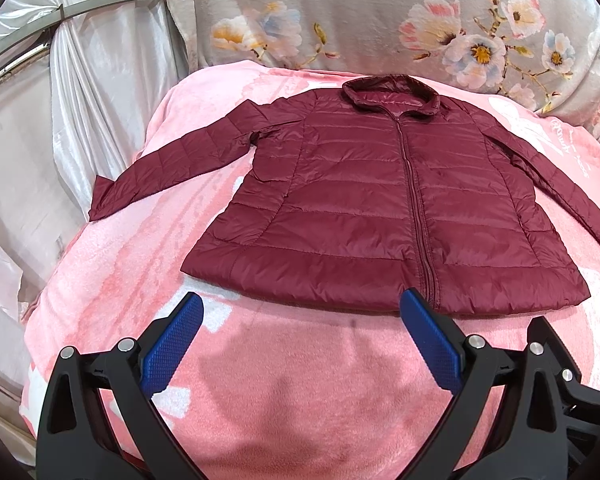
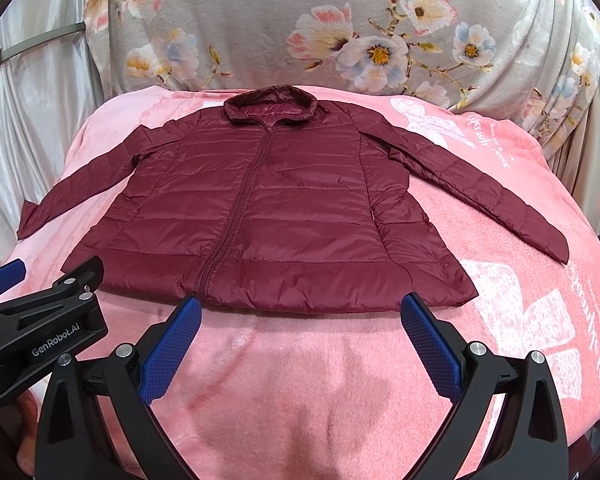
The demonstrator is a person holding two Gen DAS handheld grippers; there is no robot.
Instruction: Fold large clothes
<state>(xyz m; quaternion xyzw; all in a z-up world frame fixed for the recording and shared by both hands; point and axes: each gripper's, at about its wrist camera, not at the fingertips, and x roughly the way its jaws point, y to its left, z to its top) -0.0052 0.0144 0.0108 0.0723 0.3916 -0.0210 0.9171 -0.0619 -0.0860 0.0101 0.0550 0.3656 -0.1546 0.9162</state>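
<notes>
A dark red quilted jacket (image 1: 380, 200) lies flat and zipped on a pink blanket (image 1: 280, 380), collar at the far side, both sleeves spread out to the sides. It also shows in the right wrist view (image 2: 268, 208). My left gripper (image 1: 302, 308) is open and empty, just short of the jacket's near hem. My right gripper (image 2: 300, 312) is open and empty, also at the near hem, right of the zipper. The left gripper's body (image 2: 40, 328) shows at the left edge of the right wrist view.
The pink blanket (image 2: 300, 400) covers the surface and drops off at the left and right sides. A grey floral fabric (image 1: 380, 12) rises behind the jacket. White satin drapes (image 1: 80, 92) hang at the left.
</notes>
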